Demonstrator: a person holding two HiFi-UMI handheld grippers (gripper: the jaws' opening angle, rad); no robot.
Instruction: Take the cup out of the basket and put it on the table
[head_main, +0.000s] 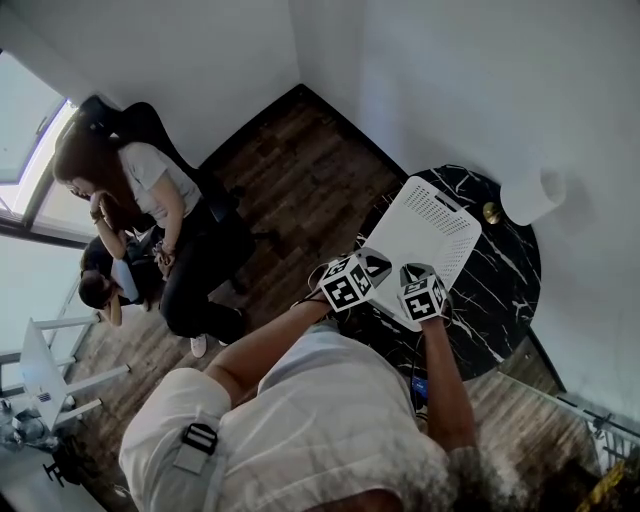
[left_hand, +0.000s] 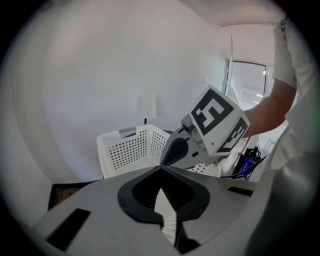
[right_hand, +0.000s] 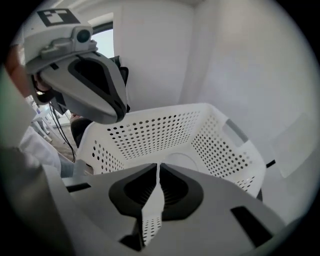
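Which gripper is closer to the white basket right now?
Right. The right gripper sits at the near rim of the basket, pointing into it; the left gripper is off to the left, slightly farther back.

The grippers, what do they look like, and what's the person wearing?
The left gripper and right gripper each have a smooth grey body with black ribbed pads inside pointed jaws. Each carries a white cube with black square markers. The person wears a white short-sleeved shirt.
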